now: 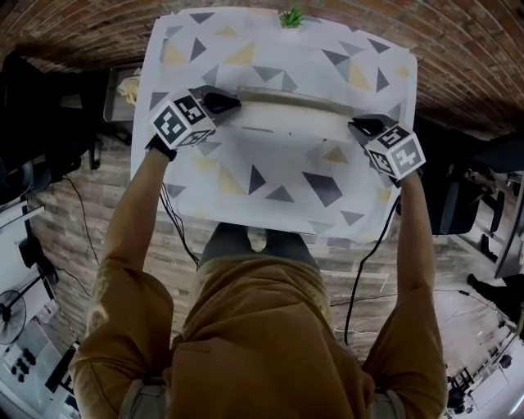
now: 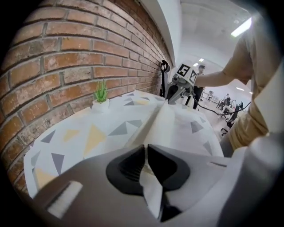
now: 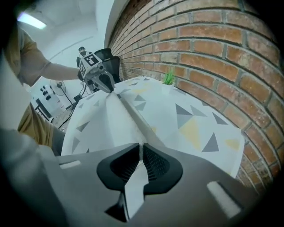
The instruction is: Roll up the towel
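A white towel [image 1: 286,123] hangs stretched between my two grippers above the table [image 1: 205,188], which wears a cloth with grey and yellow triangles. My left gripper [image 1: 233,102] is shut on the towel's left corner, and in the left gripper view [image 2: 145,148] the cloth is pinched between the pads while the towel [image 2: 162,124] runs away as a raised ridge. My right gripper [image 1: 356,125] is shut on the right corner, and in the right gripper view [image 3: 141,148] a strip of towel [image 3: 120,115] passes through the shut jaws. The lifted edge casts a shadow on the cloth.
A small green plant in a white pot [image 1: 291,16] stands at the table's far edge by the brick wall [image 2: 66,53]. Cables trail over the floor beside the person's legs. Equipment stands left and right of the table.
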Tool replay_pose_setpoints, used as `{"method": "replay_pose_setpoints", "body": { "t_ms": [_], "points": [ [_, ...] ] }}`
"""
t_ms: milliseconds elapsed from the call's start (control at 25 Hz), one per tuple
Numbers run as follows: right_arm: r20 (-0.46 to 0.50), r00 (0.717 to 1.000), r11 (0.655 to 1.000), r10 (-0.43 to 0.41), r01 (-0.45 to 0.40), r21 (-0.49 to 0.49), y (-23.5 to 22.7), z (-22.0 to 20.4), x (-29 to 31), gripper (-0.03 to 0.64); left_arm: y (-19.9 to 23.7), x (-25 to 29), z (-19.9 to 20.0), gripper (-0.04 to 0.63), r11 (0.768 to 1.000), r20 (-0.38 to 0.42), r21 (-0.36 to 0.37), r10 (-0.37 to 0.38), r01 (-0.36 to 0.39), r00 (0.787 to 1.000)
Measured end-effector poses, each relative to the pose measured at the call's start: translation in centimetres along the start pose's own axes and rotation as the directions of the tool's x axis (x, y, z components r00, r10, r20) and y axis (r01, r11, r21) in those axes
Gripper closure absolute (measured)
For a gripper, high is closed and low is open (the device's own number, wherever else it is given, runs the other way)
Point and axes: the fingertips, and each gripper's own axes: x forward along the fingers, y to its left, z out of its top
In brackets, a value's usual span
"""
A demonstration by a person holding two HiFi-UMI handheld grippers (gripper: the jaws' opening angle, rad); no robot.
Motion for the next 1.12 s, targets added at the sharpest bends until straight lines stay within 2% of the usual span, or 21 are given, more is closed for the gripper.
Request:
{"method": "replay_pose_setpoints", "body": {
  "t_ms": [480,720,1120],
  "points": [
    [-0.012,0.999,0.995,-0.047,0.048,0.091,-2.7,0.2,1.6,0.586,3.8,2.3,0.8,0.511,0.999,-0.011,-0.018,0.046,-0.046,0.999],
    [-0.031,0.995,0.994,-0.091,0.093,0.062,-3.3,0.2,2.2,0.586,4.8,3.0,0.7,0.511,0.996,-0.016,-0.007,0.092,-0.092,0.996],
    [-0.058,0.987,0.988,-0.150,0.151,0.017,-3.7,0.0,2.9,0.584,5.1,3.6,0.1,0.511,0.993,-0.028,0.025,0.120,-0.119,0.992]
  ]
}}
